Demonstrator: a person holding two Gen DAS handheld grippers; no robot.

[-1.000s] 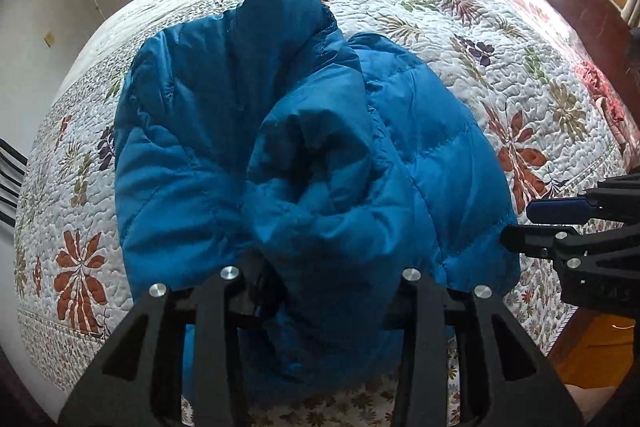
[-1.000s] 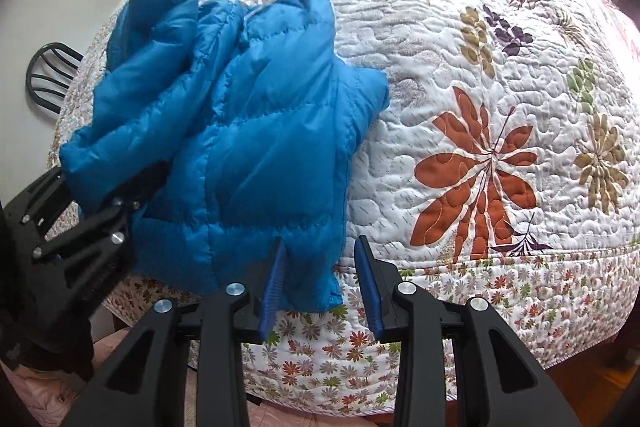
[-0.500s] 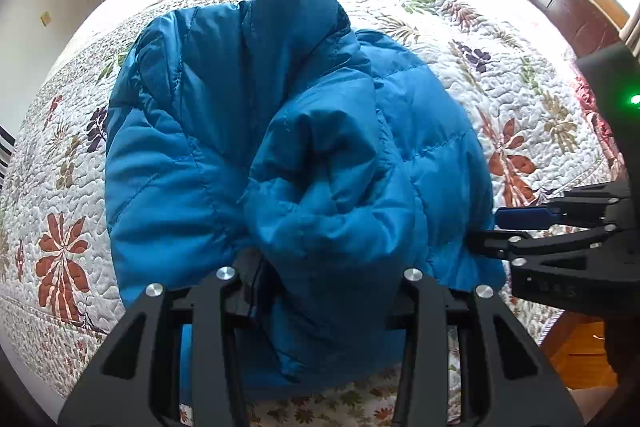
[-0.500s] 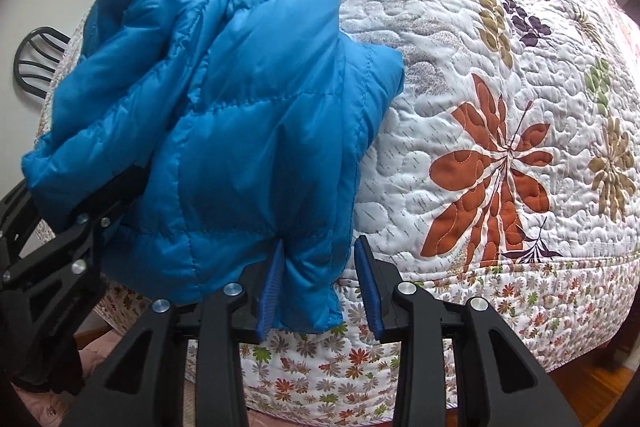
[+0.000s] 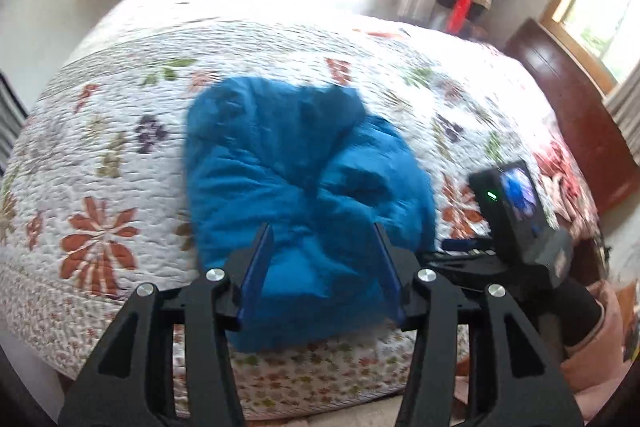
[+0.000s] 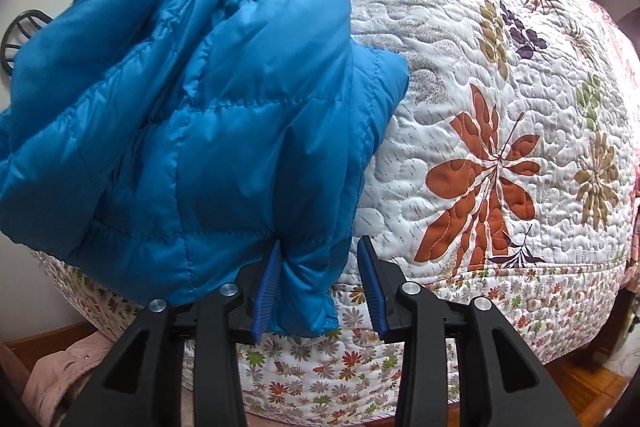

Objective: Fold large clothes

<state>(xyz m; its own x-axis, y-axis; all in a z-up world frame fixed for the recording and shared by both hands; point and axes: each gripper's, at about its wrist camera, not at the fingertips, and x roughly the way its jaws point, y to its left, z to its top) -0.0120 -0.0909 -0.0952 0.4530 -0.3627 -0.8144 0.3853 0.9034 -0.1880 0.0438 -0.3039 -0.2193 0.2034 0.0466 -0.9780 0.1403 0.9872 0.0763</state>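
Note:
A blue puffer jacket (image 5: 304,195) lies bunched in a folded heap near the front edge of the bed. My left gripper (image 5: 322,227) hovers above and in front of it. Its jaws are opening, with nothing between the pads, and the jacket shows beyond the gap. In the right wrist view the jacket (image 6: 224,131) fills the left half. My right gripper (image 6: 319,242) stands around its lower hem corner, which hangs over the bed's edge. The left pad touches the fabric and the right pad stands clear of it. This right gripper (image 5: 460,247) also shows in the left wrist view, at the jacket's right edge.
A white quilt with flowers (image 6: 480,87) covers the bed (image 5: 100,167). A dark wooden headboard (image 5: 572,115) stands at the right, and a coat stand with a red item (image 5: 460,7) in the far corner. A black chair (image 6: 20,27) is beyond the bed's left side. A pink sleeve (image 5: 600,347) holds the right gripper.
My left gripper has let go of the bunched fold, opened and pulled up and back, so the jacket looks smaller. It has left the right wrist view. The right gripper edged along the hem corner.

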